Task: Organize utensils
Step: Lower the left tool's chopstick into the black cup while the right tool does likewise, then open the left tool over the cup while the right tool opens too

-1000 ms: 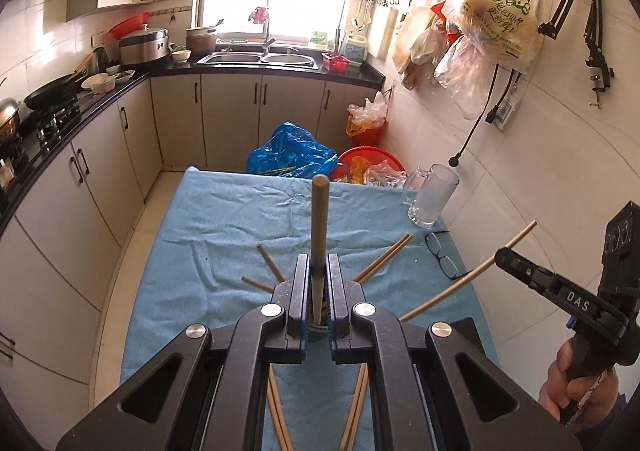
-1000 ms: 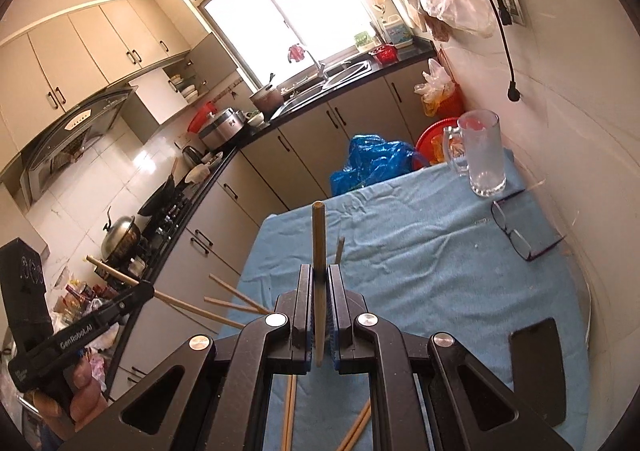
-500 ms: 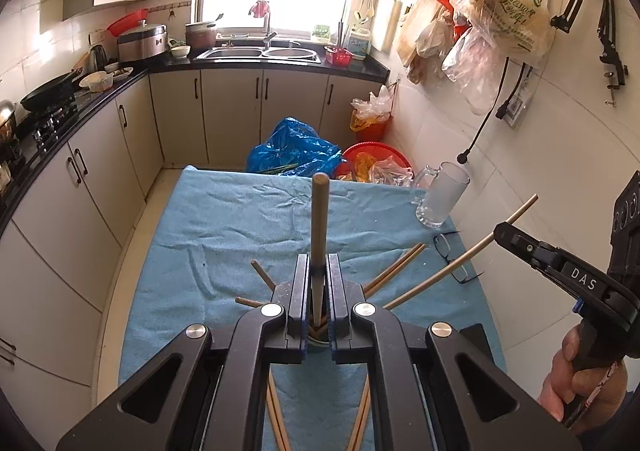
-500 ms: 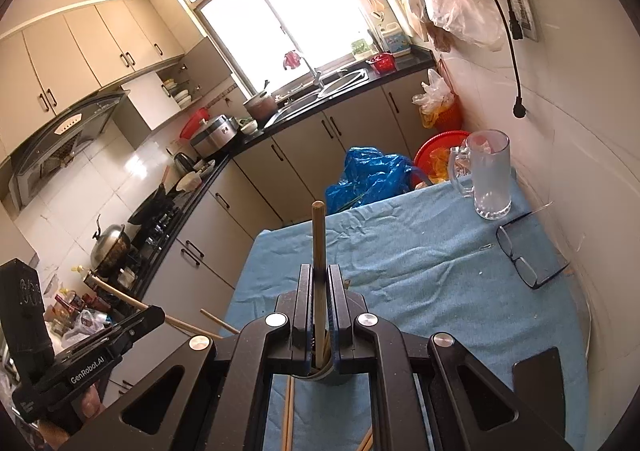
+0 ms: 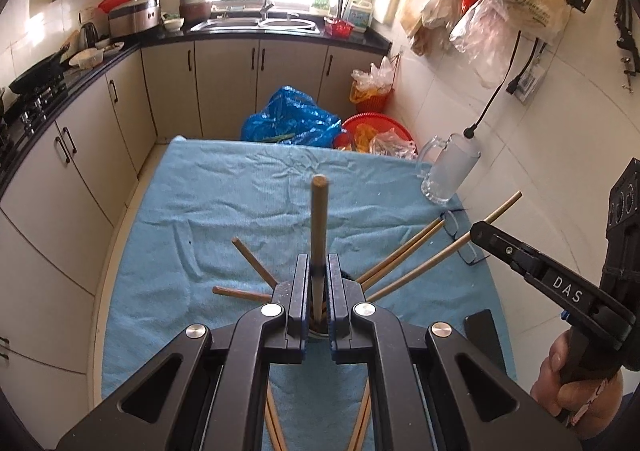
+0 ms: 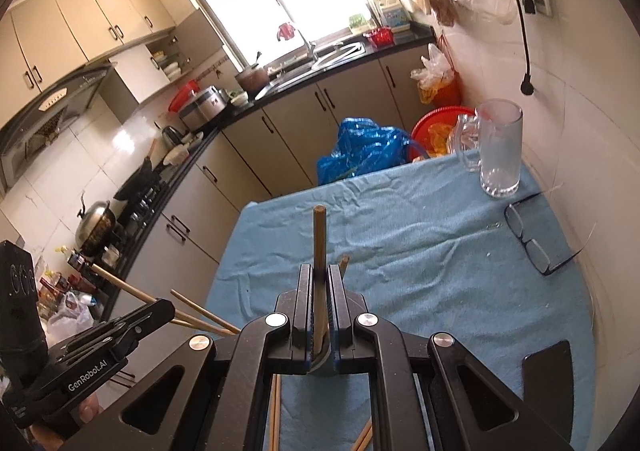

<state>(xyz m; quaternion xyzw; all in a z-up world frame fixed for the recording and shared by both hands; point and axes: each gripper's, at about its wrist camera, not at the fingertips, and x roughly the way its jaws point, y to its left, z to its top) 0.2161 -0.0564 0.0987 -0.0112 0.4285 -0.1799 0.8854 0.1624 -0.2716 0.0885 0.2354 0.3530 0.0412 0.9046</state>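
Note:
My left gripper (image 5: 319, 291) is shut on a wooden chopstick (image 5: 319, 227) that stands up between its jaws. Its lower end dips toward a small holder (image 5: 320, 333), mostly hidden under the jaws, from which several chopsticks (image 5: 400, 257) fan out. My right gripper (image 6: 319, 291) is shut on another chopstick (image 6: 319, 243) over the same holder (image 6: 320, 361). In the left wrist view the right gripper (image 5: 480, 233) comes in from the right with its long chopstick (image 5: 436, 257). In the right wrist view the left gripper (image 6: 162, 309) sits at lower left. Loose chopsticks (image 5: 276, 429) lie on the blue cloth (image 5: 240, 203).
A glass mug (image 6: 500, 147) stands at the far right corner, near the tiled wall. Spectacles (image 6: 528, 241) lie in front of it, and a black phone (image 6: 548, 367) lies nearer. Kitchen cabinets and a blue bag (image 5: 292, 119) lie beyond the table.
Both grippers have sunk toward the table, each still gripping its chopstick. The holder and its fanned chopsticks now sit closer under the jaws, and the right gripper's chopstick has dropped lower.

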